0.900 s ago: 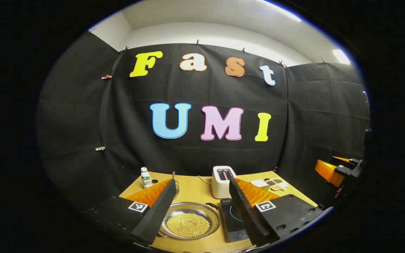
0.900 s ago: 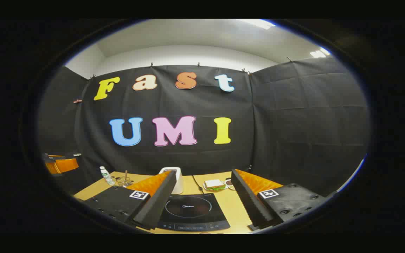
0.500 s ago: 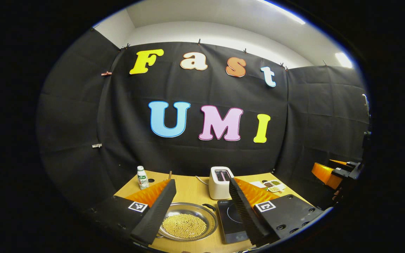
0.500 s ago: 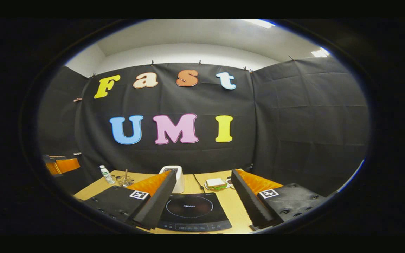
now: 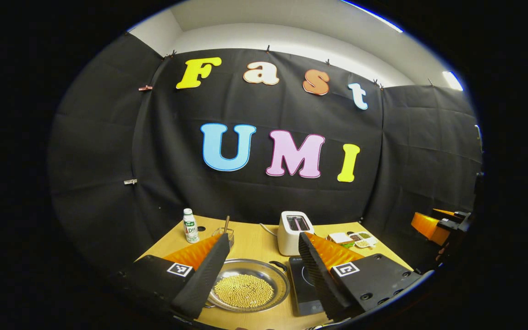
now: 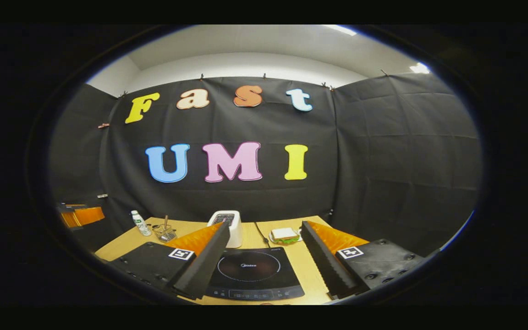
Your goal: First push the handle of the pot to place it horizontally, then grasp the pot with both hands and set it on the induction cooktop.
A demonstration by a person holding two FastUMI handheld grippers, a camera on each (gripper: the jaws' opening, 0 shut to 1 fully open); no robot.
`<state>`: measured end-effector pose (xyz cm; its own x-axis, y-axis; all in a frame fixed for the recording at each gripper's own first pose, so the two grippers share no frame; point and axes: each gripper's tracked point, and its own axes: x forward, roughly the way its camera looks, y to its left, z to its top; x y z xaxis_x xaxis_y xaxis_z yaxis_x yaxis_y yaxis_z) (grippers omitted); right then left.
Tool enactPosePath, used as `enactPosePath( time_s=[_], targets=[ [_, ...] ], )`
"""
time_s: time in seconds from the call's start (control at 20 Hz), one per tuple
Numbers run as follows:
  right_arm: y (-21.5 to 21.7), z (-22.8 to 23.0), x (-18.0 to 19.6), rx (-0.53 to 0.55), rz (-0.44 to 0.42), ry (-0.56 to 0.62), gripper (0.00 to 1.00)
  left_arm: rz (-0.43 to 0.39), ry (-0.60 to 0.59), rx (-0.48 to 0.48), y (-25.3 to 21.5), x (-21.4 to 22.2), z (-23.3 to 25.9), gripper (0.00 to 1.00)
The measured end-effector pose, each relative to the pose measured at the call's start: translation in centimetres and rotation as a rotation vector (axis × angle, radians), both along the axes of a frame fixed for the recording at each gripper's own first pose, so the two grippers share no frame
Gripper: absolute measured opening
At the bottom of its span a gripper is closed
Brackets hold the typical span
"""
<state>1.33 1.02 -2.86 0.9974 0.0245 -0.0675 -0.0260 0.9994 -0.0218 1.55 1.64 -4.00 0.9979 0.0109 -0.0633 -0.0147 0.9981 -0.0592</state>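
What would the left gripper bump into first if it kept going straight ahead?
Probably the pot of yellow beads: it lies between the open left gripper fingers, just ahead and below. Depth is hard to judge, so it might pass over toward the toaster.

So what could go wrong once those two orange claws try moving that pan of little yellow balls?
Mostly spills. The pot is shallow and full of loose yellow beads, so tilting it during a two-handed lift could roll them out. The toaster stands just behind the induction cooktop, so an overshoot might knock it. Both sets of fingers are open and hold nothing, so the pot's small handle could be missed.
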Motion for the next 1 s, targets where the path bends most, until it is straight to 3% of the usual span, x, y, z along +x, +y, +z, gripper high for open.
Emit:
enactPosePath(
  time_s=[0.8, 1.0],
  targets=[
    [0.8, -1.8, 0.1, 0.006, 0.005, 0.042, 0.98, -0.034, 0.079, 0.012, 1.5, 1.2, -3.5, 0.95],
    [1.2, -2.3, 0.0, 0.006, 0.006, 0.053, 0.98, -0.038, 0.118, 0.020, 2.8, 1.5, -5.3, 0.79]
  ],
)
